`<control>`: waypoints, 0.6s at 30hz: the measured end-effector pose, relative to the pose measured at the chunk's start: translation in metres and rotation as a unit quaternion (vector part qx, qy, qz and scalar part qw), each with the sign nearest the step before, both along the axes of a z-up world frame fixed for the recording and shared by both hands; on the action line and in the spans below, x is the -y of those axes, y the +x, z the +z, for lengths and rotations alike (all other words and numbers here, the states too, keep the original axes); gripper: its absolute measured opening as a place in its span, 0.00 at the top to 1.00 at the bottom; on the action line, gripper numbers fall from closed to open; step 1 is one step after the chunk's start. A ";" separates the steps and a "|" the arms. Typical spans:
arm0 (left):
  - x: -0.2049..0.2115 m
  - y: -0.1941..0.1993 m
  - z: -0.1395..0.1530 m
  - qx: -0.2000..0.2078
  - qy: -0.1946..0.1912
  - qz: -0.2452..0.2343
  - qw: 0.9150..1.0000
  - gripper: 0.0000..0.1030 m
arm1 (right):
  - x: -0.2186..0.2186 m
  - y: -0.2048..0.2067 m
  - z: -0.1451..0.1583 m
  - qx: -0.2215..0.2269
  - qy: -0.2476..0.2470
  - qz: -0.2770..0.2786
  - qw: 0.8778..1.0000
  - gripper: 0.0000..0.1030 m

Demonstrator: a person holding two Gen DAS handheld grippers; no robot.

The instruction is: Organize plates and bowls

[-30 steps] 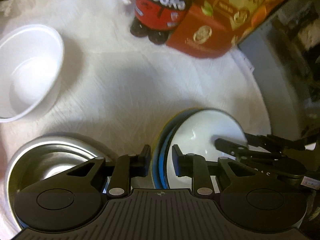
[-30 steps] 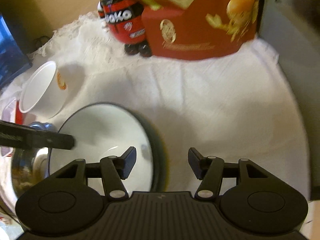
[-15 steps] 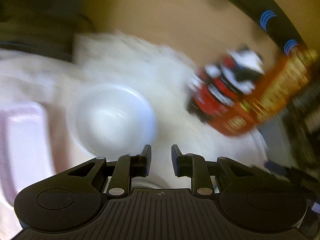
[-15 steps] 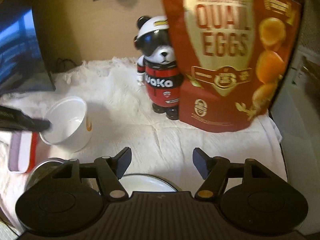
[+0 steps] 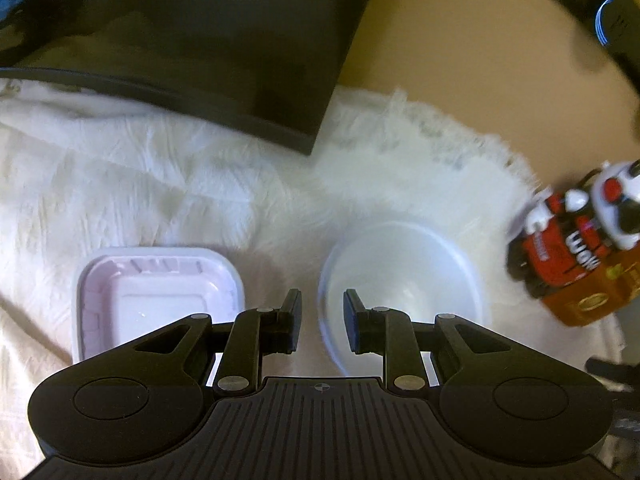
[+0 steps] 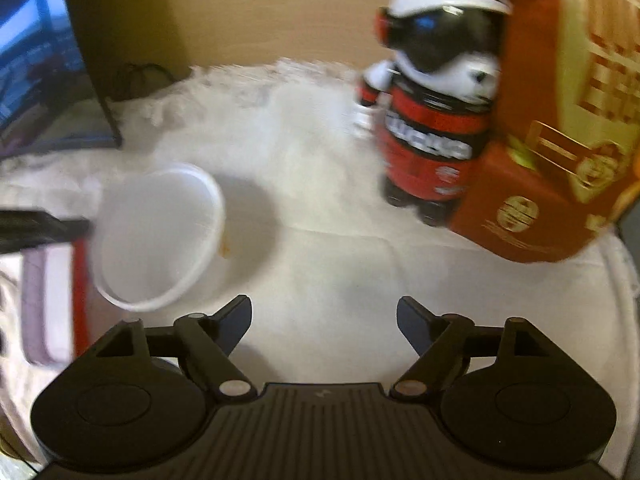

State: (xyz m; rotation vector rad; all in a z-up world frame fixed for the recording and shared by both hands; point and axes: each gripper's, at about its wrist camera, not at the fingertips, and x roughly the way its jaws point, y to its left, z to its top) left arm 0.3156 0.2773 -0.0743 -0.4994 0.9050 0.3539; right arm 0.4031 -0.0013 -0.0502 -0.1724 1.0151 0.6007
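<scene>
A white plastic bowl (image 5: 404, 292) stands upright on the white cloth, and the right wrist view shows it too (image 6: 156, 236). My left gripper (image 5: 322, 320) hangs over the bowl's left rim with its jaws a narrow gap apart. The rim shows through that gap, and the pads do not press on it. In the right wrist view one dark left finger (image 6: 44, 226) reaches the bowl's left edge. My right gripper (image 6: 324, 320) is over bare cloth to the right of the bowl. Its jaws are opening wide with nothing between them.
A square pink-white tray (image 5: 156, 300) lies just left of the bowl, its red side visible (image 6: 76, 300). A panda figure (image 6: 432, 120) and a red egg box (image 6: 560, 140) stand at the back right. A dark monitor (image 5: 200, 40) stands at the back left.
Both grippers moved away from the stacked plates and the steel bowl, which left both views. The left gripper came to the white bowl's rim. The right jaws spread wider.
</scene>
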 end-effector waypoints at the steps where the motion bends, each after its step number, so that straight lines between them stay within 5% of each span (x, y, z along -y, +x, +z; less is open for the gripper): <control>1: -0.001 0.000 -0.005 -0.003 -0.002 -0.003 1.000 0.75 | -0.008 0.001 -0.001 -0.004 0.005 0.011 1.000 0.21; 7: -0.007 0.008 -0.024 -0.013 -0.021 -0.023 0.999 0.75 | -0.051 0.016 -0.025 -0.037 0.016 0.012 0.999 0.22; 12: -0.008 0.016 -0.034 -0.015 -0.044 -0.044 0.998 0.75 | -0.071 0.040 -0.067 -0.140 0.047 -0.021 0.989 0.31; 16: -0.005 0.025 -0.044 -0.018 -0.075 -0.055 0.995 0.75 | -0.075 0.045 -0.082 -0.178 0.059 -0.022 0.982 0.66; 18: -0.001 0.027 -0.045 -0.012 -0.099 -0.062 0.993 0.77 | -0.068 0.043 -0.075 -0.157 0.055 -0.022 0.986 0.68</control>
